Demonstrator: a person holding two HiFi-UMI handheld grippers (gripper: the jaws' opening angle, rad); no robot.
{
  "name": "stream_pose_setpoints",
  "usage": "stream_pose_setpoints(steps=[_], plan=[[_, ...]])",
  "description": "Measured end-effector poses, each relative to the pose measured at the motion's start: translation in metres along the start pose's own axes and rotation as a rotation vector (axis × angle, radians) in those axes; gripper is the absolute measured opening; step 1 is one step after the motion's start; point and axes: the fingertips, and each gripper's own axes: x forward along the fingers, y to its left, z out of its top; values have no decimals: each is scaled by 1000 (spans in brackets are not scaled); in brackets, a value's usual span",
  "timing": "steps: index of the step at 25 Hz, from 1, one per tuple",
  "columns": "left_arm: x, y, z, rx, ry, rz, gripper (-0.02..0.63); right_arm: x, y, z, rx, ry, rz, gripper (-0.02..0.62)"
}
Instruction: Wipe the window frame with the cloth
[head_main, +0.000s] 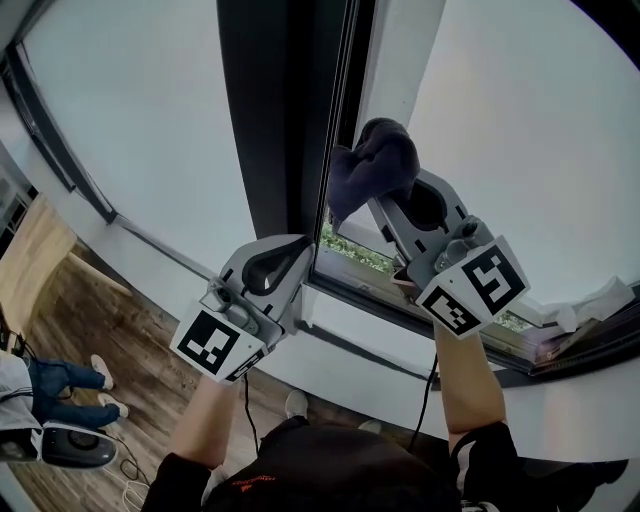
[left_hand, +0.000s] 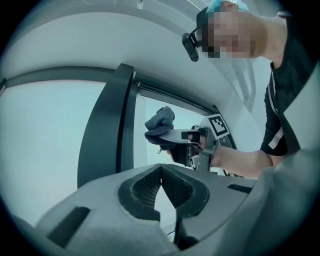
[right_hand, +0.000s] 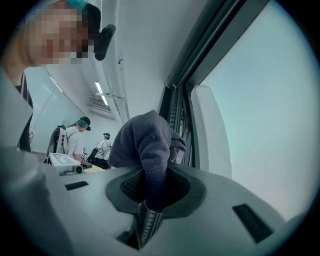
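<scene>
— Pale glass fills most of the background, with a wood floor below. How far along is the wiping?

— Start at the right tool. Its jaws are clamped on a fold of the dark cloth, and the rest bunches above them. The cloth is up against the inner edge of the dark window frame, partway up the upright beside the open gap.

— Is it touching?

— The head view suggests so, but I can't tell for certain.

— And the left tool?

— Its jaws are together with nothing between them, and it is low by the bottom rail.

— What's done, what's left?

— No dirt or wiped streak shows on the frame, so I can't tell what is done. I'd judge the upright is in hand and the bottom rail remains.
</scene>
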Motion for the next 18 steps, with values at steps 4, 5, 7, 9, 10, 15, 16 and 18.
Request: stream_pose_setpoints(steps=[4,5,7,9,10,15,16,18], plan=[[-5,6,5,3,-12,19,18,20,5,19,-37,-22,31,52],[-6,7,4,1,-13,21,18,25,7,23,-43,-25,38,52],[-8,9,4,-3,-14,25,18,34,11,29,-53,-30,49,52],[-10,10,4,-5,-16,26,18,41,14,33,-58,-35,56,52],[-9,10,4,-5,-18,26,18,44,14,36,-59,-39,59,52],[-11,11,6,-9,-30,38,18,49,15,47,-68,-59,66,52],[-12,12,6,-10,-31,40,18,50,15,49,-70,-62,66,52],[-13,12,6,-13,-34,43,18,52,15,52,-72,-66,67,52]])
